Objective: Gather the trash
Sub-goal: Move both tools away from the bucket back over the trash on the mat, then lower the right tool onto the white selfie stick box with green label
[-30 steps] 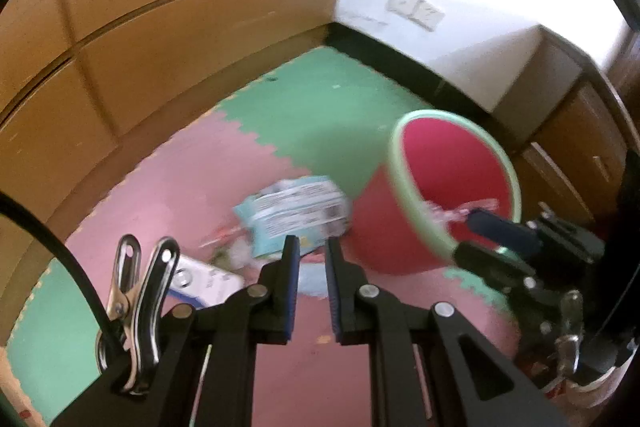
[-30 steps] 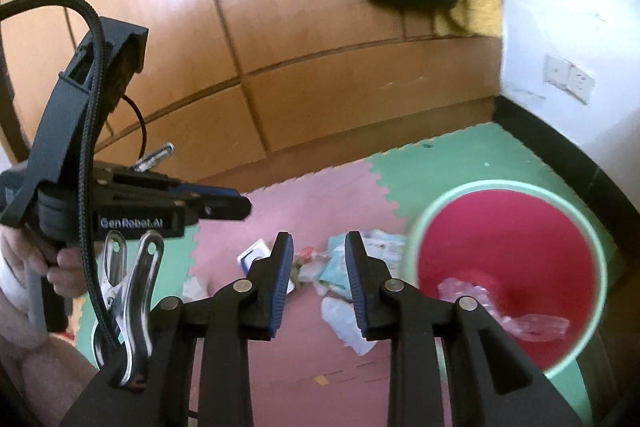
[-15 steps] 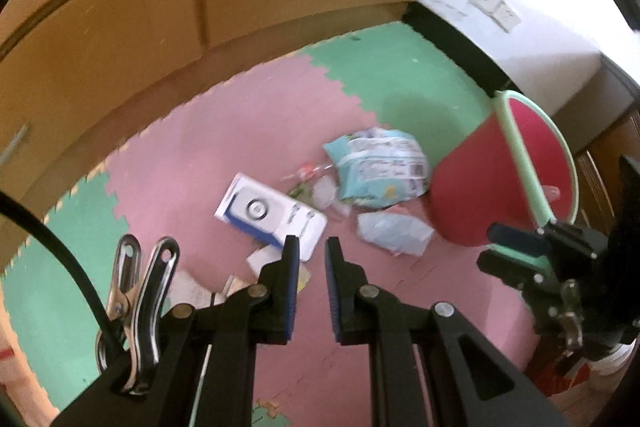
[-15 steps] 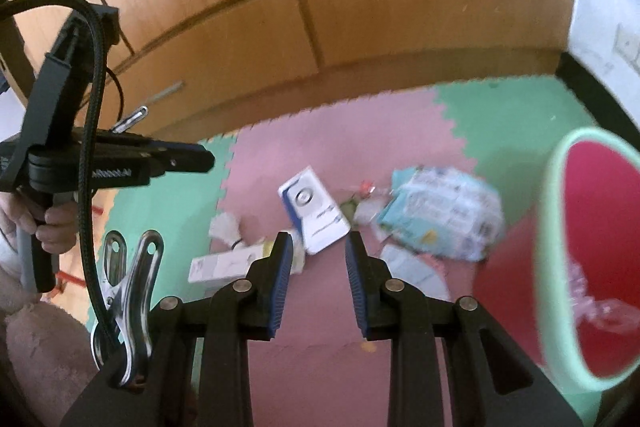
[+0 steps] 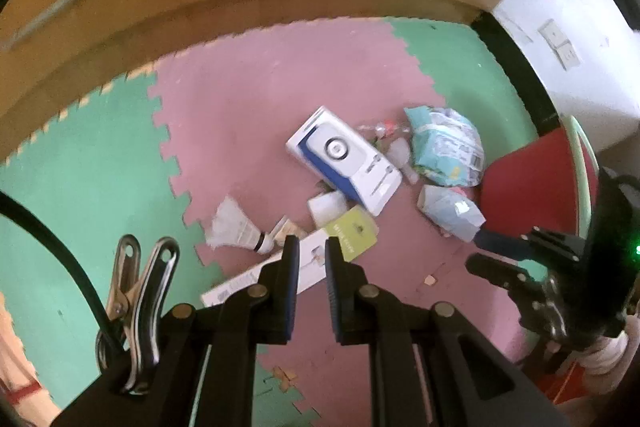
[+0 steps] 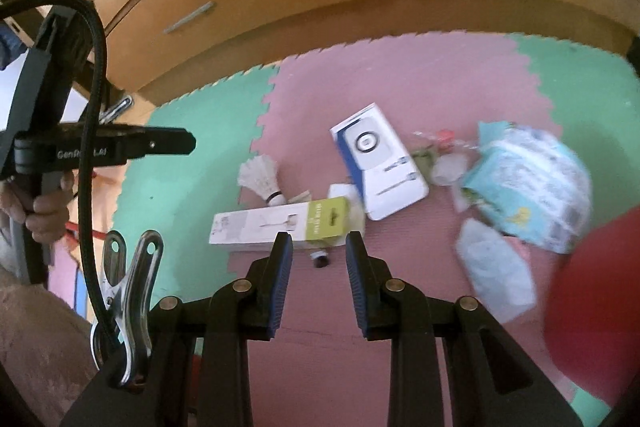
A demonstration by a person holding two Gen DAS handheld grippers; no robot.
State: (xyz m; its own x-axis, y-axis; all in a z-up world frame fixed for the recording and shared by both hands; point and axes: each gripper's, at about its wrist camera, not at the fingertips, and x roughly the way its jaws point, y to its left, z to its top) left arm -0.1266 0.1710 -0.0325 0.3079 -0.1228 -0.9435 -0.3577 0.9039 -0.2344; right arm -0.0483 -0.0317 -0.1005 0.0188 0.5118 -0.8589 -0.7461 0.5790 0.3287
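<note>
Both grippers empty, left gripper [image 5: 308,253] narrow, right gripper [image 6: 319,251] wider — we judge the long box [image 6: 280,223], mid-mat [image 6: 420,75], light and stiff — best pinched across its narrow width.

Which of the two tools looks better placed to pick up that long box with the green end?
Probably the right tool: its fingers stand wider apart and empty, just short of the long box. The left tool is nearly closed.

White lettering on the side of the left gripper [image 6: 168,145] reads "GenRo…t.AI", the middle hidden behind a black cable [image 6: 94,131]. Print on the littered boxes and wrappers is too blurred to read.
</note>
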